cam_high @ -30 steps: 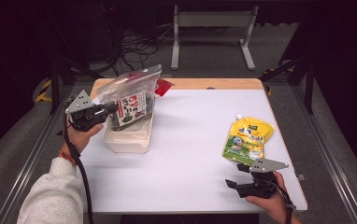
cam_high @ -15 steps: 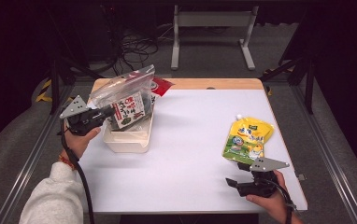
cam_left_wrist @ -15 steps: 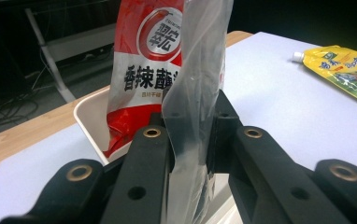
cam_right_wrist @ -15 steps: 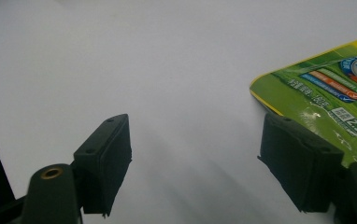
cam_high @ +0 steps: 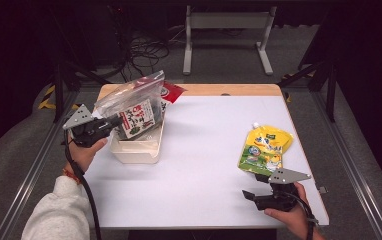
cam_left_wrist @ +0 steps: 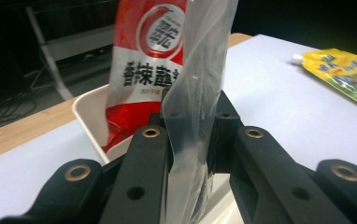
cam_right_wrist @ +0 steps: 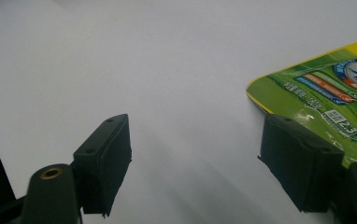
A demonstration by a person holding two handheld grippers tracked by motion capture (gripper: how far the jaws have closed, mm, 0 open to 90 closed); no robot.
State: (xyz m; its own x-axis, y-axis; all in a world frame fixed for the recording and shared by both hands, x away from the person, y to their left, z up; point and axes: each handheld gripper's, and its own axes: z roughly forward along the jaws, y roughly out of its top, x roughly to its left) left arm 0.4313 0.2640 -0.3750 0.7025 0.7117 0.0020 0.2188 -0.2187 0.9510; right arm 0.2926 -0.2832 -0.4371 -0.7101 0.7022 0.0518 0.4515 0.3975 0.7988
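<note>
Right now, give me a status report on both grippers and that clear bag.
Left gripper shut on clear bag, held above white bin. Right gripper open, empty, beside yellow pouch. Red packet already in bin.

Bright, evenly lit table (cam_high: 204, 150) amid dark surroundings; both gripper views slightly soft.

A yellow-green spouted pouch (cam_high: 264, 149) lies flat near the white table's (cam_high: 209, 145) right edge.

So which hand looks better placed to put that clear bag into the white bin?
The left. Its left gripper is shut on the clear bag, which hangs right over the white bin. The right gripper rests open near the table's front edge, beside the yellow pouch, far from the bin.
</note>
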